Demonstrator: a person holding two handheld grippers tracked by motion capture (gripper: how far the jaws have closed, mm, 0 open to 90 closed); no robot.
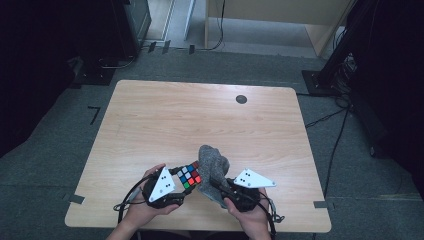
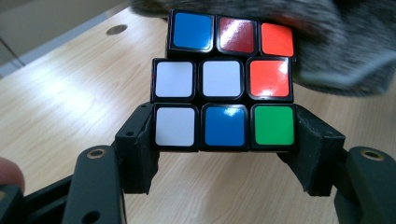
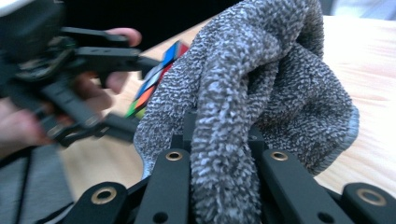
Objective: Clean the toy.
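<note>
Over the near edge of the wooden counter [image 1: 150, 120], right gripper [image 1: 222, 189] has its jaws clenched on a bunched grey cloth [image 1: 212, 167] pressed against the puzzle cube [image 1: 189, 176], itself clamped at its bottom row by left gripper [image 1: 176, 186] jaws.

In the left gripper view we see the grey cloth [image 2: 327, 51] cut off by the top and right edges, and it covers the upper rim of the puzzle cube [image 2: 224, 79], whose other faces are turned away from us. In the right gripper view the cloth hides most of the cube [image 3: 156, 79] and the pads of the right gripper [image 3: 223, 154], while the left gripper [image 3: 93, 79] is blurred. From above, both forearms are cut off by the bottom edge, at the tabletop's [image 1: 200, 120] near edge.
</note>
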